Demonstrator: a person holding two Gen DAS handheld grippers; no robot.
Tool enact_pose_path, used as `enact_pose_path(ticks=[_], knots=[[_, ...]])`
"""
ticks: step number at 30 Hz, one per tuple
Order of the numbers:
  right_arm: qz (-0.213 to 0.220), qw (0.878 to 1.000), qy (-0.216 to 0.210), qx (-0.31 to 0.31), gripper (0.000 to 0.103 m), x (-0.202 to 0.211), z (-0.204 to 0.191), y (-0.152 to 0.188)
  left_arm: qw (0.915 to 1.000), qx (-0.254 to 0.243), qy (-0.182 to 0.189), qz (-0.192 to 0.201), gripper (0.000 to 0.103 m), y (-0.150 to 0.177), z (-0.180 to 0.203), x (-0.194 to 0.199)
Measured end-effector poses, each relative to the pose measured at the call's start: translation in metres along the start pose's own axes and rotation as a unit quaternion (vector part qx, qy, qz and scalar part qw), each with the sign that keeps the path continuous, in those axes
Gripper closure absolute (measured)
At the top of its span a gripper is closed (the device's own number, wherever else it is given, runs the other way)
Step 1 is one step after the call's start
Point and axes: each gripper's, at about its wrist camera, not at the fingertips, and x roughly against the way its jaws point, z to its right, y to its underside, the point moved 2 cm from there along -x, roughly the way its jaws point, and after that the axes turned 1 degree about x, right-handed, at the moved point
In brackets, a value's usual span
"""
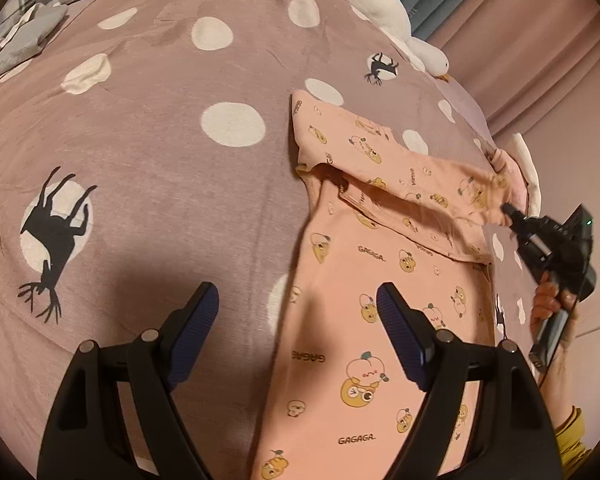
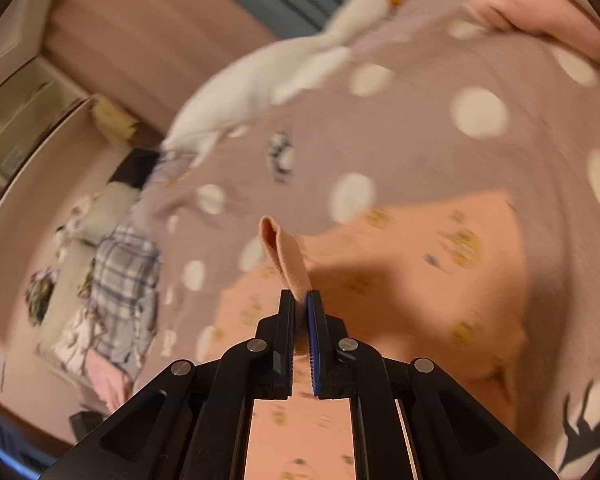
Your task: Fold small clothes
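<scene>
Folding the sleeve: keep the right gripper (image 2: 300, 300) clamped on the pink shirt (image 1: 372, 280), lay it flat across; left gripper (image 1: 297, 312) wide, empty

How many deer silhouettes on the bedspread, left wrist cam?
3. A large deer at left, a small one at upper right near the white goose toy, and a partial one at the pink garment's right edge. More may be hidden under the garment.
</scene>
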Motion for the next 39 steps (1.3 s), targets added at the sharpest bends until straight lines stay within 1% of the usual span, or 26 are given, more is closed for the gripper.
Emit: enact_pose_path(ticks=[3,4,5,6,7,9,11,13,14,16,18,19,20,21,23,26,30,34,39], knots=[[-0.009,0.999,0.035,-0.025,0.095,-0.005,0.020,0.008,0.9999,-0.007,-0.003,-0.007,0.022,0.001,0.006,-0.004],[-0.017,0.998,0.052,-0.037,0.095,-0.008,0.028,0.010,0.9999,-0.009,-0.004,-0.010,0.022,0.001,0.007,-0.006],[-0.021,0.995,0.085,-0.046,0.095,-0.009,0.036,0.011,0.9999,-0.011,-0.004,-0.013,0.022,0.001,0.009,-0.007],[-0.020,0.993,0.102,-0.050,0.092,-0.009,0.039,0.011,0.9998,-0.013,-0.003,-0.015,0.022,0.002,0.011,-0.008],[-0.014,0.992,0.110,-0.053,0.092,-0.005,0.042,0.011,0.9997,-0.016,-0.003,-0.017,0.022,0.003,0.012,-0.009],[0.013,0.993,0.111,-0.037,0.092,0.007,0.039,0.009,0.9996,-0.022,-0.004,-0.018,0.022,0.004,0.014,-0.011],[0.026,0.996,0.087,0.001,0.092,0.014,0.024,0.007,0.9995,-0.024,-0.003,-0.021,0.022,0.004,0.016,-0.014],[0.009,0.997,0.066,0.028,0.092,0.007,0.012,0.008,0.9995,-0.022,-0.001,-0.024,0.022,0.004,0.019,-0.018],[-0.004,0.997,0.064,0.040,0.092,-0.001,0.007,0.009,0.9994,-0.022,0.002,-0.025,0.022,0.004,0.020,-0.019],[-0.027,0.996,0.073,0.052,0.092,-0.016,0.007,0.014,0.9993,-0.023,0.006,-0.028,0.022,0.006,0.023,-0.020],[-0.044,0.994,0.085,0.049,0.092,-0.032,0.016,0.019,0.9991,-0.029,0.004,-0.030,0.022,0.008,0.026,-0.020],[-0.050,0.993,0.095,0.045,0.092,-0.037,0.021,0.021,0.9990,-0.033,0.003,-0.030,0.022,0.009,0.027,-0.020],[-0.060,0.990,0.119,0.038,0.092,-0.045,0.031,0.023,0.9989,-0.035,0.002,-0.031,0.022,0.009,0.027,-0.018],[-0.066,0.989,0.132,0.033,0.092,-0.047,0.034,0.025,0.9989,-0.036,0.000,-0.030,0.022,0.010,0.027,-0.017],[-0.064,0.989,0.130,0.023,0.092,-0.045,0.039,0.025,0.9989,-0.037,0.001,-0.028,0.022,0.010,0.025,-0.013],[-0.060,0.988,0.132,0.047,0.092,-0.026,0.029,0.028,0.9989,-0.036,0.005,-0.029,0.022,0.014,0.022,-0.009],[-0.057,0.986,0.132,0.089,0.092,0.009,0.016,0.052,0.9986,-0.035,0.016,-0.035,0.022,0.025,0.022,-0.004],[-0.075,0.979,0.145,0.119,0.092,0.029,0.010,0.094,0.9977,-0.035,0.041,-0.043,0.022,0.040,0.025,0.002],[-0.095,0.973,0.155,0.142,0.092,0.045,0.005,0.137,0.9949,-0.055,0.079,-0.029,0.024,0.057,0.038,0.013]])
